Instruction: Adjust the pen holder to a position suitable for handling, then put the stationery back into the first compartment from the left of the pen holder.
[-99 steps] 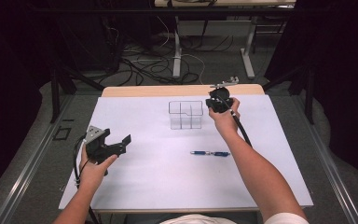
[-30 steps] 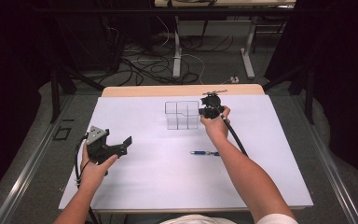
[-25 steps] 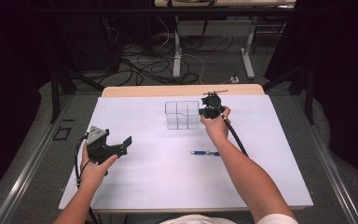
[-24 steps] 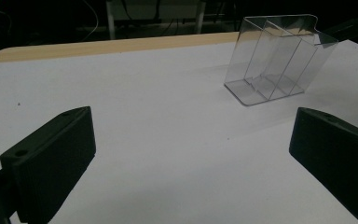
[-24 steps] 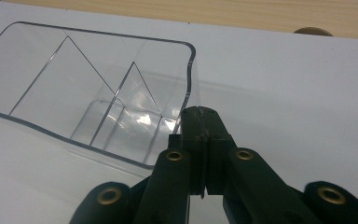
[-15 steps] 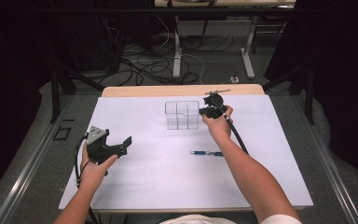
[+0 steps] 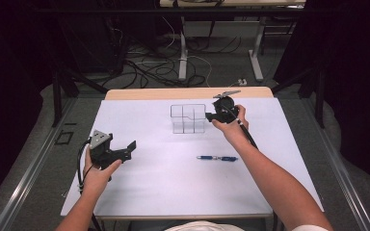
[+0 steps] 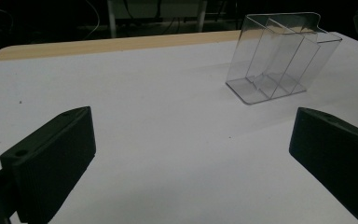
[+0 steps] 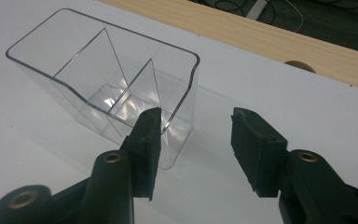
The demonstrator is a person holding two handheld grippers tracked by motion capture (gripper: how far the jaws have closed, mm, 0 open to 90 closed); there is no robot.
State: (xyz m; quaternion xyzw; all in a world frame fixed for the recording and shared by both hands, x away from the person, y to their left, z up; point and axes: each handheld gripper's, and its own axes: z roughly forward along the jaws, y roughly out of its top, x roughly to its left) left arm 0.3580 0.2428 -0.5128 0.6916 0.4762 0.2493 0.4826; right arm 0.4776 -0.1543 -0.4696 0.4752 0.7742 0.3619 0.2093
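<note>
Since a second ago your right tool (image 9: pixel 193 151) has let its jaws spread apart, empty, just beside the clear organizer (image 9: pixel 105 84) standing mid-surface, so a careless sideways swing could tip that light box.

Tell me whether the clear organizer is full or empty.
Empty: through the clear organizer walls, every compartment shows only bare bottom; the pen lies outside.

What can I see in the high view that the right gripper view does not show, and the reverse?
The high view alone shows the blue pen lying on the white table and the left gripper, open. The right gripper view alone shows the round hole in the wooden table edge. Both share the clear plastic three-compartment organizer and the right gripper, open beside it.
</note>
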